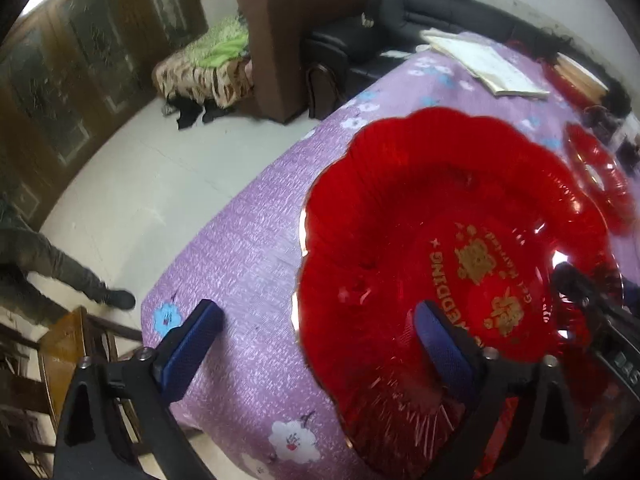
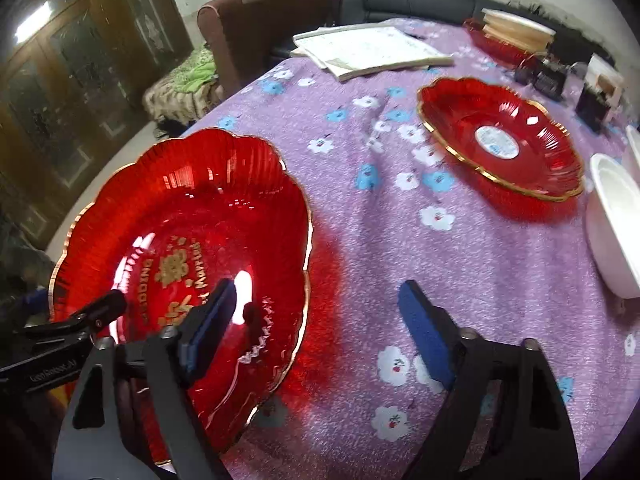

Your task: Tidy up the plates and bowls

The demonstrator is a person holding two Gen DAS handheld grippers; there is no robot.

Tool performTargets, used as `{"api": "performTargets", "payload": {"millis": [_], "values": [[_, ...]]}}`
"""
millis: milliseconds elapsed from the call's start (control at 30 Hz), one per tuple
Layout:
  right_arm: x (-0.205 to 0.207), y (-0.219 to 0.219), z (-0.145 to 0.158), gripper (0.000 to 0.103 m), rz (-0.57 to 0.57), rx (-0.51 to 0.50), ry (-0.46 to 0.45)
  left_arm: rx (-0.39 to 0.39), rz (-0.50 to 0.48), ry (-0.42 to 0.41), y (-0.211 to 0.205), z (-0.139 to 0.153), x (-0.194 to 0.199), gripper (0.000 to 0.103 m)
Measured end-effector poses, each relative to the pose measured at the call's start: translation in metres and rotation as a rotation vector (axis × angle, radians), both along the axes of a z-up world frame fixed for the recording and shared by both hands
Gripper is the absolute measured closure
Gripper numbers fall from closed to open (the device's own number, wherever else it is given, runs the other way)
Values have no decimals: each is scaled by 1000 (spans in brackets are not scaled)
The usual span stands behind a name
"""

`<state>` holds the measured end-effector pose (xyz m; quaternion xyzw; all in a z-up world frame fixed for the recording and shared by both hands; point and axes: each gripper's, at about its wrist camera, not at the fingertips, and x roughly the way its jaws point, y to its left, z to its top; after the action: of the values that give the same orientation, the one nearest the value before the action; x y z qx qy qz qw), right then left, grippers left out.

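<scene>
A large red scalloped plate (image 1: pixel 400 208) with gold lettering lies near the table's edge on a purple flowered cloth (image 1: pixel 248 264). My left gripper (image 1: pixel 318 312) is open and straddles the plate's left rim, one finger over the cloth and one over the plate's inside. In the right wrist view the same plate (image 2: pixel 180 232) sits at the left. My right gripper (image 2: pixel 318 292) is open astride its right rim. The pads of neither gripper press on the rim. A second red plate (image 2: pixel 500 140) with a gold edge rests further back right, and a white bowl (image 2: pixel 616 224) stands at the right edge.
An open book (image 2: pixel 368 48) lies at the far side of the table, with a red dish under boxes (image 2: pixel 512 36) and dark small items (image 2: pixel 548 72) beyond. A wooden chair (image 1: pixel 68 340) and a person's leg (image 1: pixel 60 264) are off the table's left edge.
</scene>
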<state>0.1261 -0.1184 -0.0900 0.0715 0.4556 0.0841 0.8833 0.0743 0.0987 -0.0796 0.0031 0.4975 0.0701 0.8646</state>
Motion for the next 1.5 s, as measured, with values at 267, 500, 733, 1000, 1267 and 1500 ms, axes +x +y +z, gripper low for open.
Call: {"api": "performTargets", "payload": {"millis": [267,500,733,1000,1267,1500], "values": [[-5,4,4,88,81,67,-67,-17,-57,-42,-11,7,1,64],[-8,-8,8,90,10,44,-124,-28,-114,-61,-26,16,0,75],[-10,-13,22,90,-16,48,-192,20,-111,-131,-31,35,6,75],[6,-5,4,85,33,118,-64,-9,-69,-57,-15,15,9,72],[-8,-16,21,54,63,133,-146,37,-46,-155,-10,42,-22,52],[-23,-87,30,45,-85,287,-209,54,-44,-293,-7,97,-41,33]]}}
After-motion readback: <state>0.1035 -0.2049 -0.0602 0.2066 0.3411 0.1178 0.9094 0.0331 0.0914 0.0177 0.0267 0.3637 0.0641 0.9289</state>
